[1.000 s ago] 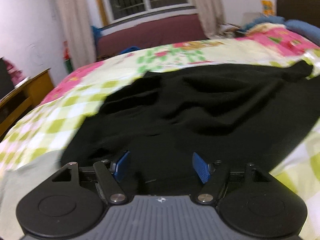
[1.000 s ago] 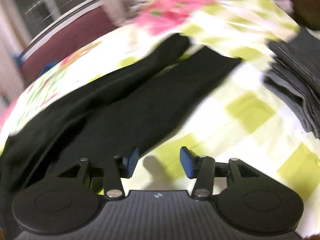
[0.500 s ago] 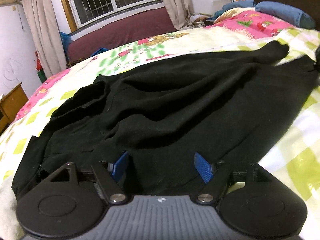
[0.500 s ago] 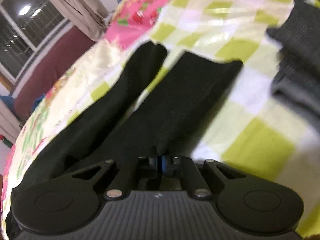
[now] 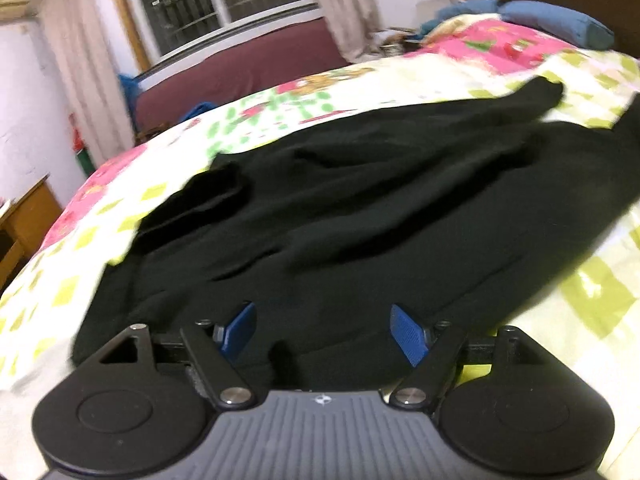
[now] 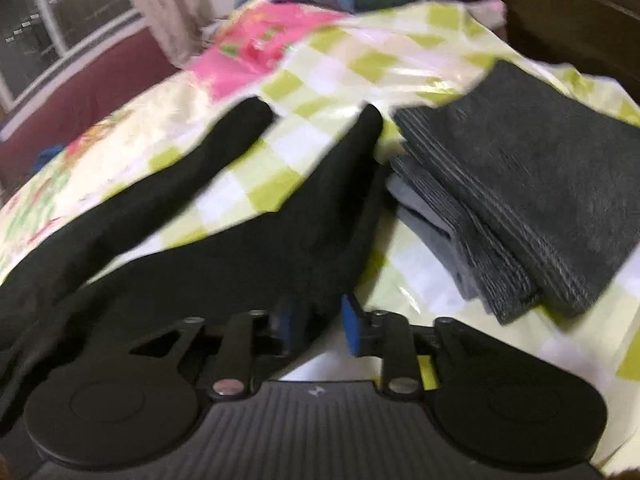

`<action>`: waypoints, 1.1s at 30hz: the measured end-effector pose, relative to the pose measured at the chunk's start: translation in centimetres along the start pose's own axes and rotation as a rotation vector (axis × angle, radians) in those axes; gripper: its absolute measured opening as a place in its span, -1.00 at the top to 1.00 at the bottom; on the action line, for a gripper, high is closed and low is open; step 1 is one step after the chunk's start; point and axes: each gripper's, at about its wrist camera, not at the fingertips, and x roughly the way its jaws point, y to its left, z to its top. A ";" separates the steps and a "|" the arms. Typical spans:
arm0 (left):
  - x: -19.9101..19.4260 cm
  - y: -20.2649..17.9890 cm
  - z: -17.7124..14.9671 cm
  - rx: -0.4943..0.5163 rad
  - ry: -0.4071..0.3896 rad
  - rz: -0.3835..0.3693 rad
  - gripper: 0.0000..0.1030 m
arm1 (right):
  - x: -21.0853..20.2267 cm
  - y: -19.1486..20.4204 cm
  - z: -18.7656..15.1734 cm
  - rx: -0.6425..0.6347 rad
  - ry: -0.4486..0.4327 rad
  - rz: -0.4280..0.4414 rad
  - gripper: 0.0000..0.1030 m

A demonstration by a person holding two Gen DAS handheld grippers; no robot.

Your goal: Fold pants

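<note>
Black pants [image 5: 380, 220] lie spread and wrinkled on the chequered quilt [image 5: 592, 292]. In the left wrist view my left gripper [image 5: 324, 334] hovers over their near edge. Its blue pads [image 5: 240, 330] stand wide apart with only cloth lying below them. In the right wrist view the two legs fan apart, one at the left [image 6: 160, 200], the other [image 6: 328, 220] running to my right gripper [image 6: 318, 326]. Its jaws are opening, and the edge of that leg lies between them without being pinched.
A stack of folded grey garments [image 6: 540, 200] lies on the quilt just right of the near leg's cuff. Blue pillows [image 5: 560, 20] sit at the head of the bed. A maroon sofa [image 5: 248, 76] and a window stand beyond, with a wooden desk [image 5: 24, 220] at the left.
My right gripper was shut on the near leg half a second ago and has now opened; that leg's cuff lies closer to the grey stack. The left gripper shifted slightly, still open.
</note>
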 end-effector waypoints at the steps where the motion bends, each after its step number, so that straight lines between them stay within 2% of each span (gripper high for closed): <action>1: -0.3 0.7 -0.3 -0.021 0.002 0.008 -0.70 | 0.2 0.4 -0.3 -0.012 0.024 0.030 -0.16; 3: -1.1 1.9 -1.0 -0.042 -0.003 0.029 -0.70 | 0.4 1.2 -1.1 -0.016 0.036 0.060 -0.19; 5: -1.8 2.8 -2.0 -0.054 0.002 0.067 -0.79 | 1.1 1.7 -2.0 0.017 0.051 0.076 -0.20; 8: -2.6 5.3 -3.6 -0.143 0.027 0.110 -0.81 | 2.0 1.8 -2.8 0.104 0.076 0.096 -0.27; 11: -2.6 7.9 -4.6 -0.236 0.056 0.178 -0.83 | 1.6 2.3 -2.9 0.106 0.054 0.096 -0.31; 14: -1.7 10.0 -5.2 -0.360 0.077 0.177 -0.86 | 1.1 2.2 -3.5 0.121 0.036 0.112 -0.31; 19: 1.4 11.6 -4.8 -0.444 0.097 0.194 -0.86 | 1.4 2.1 -3.9 0.134 0.017 0.107 -0.31; 22: 2.7 12.8 -4.6 -0.479 0.102 0.234 -0.81 | 1.4 2.3 -3.7 0.141 -0.006 0.104 -0.24; 25: 3.4 13.3 -4.2 -0.481 0.100 0.239 -0.40 | 1.9 2.6 -3.4 0.123 -0.015 0.106 0.03; 26: 3.4 13.4 -4.0 -0.475 0.101 0.247 -0.30 | 2.3 2.7 -3.2 0.121 -0.003 0.097 0.31; 27: 3.4 13.5 -4.1 -0.468 0.100 0.253 -0.25 | 2.7 2.6 -3.0 0.127 0.008 0.091 0.66; 30: 2.9 13.9 -4.7 -0.472 0.102 0.254 -0.07 | 3.2 1.5 -2.8 0.199 0.027 0.118 0.86; 33: 2.5 15.2 -5.6 -0.532 0.105 0.229 0.02 | 2.1 1.1 -3.4 0.199 0.025 0.140 0.89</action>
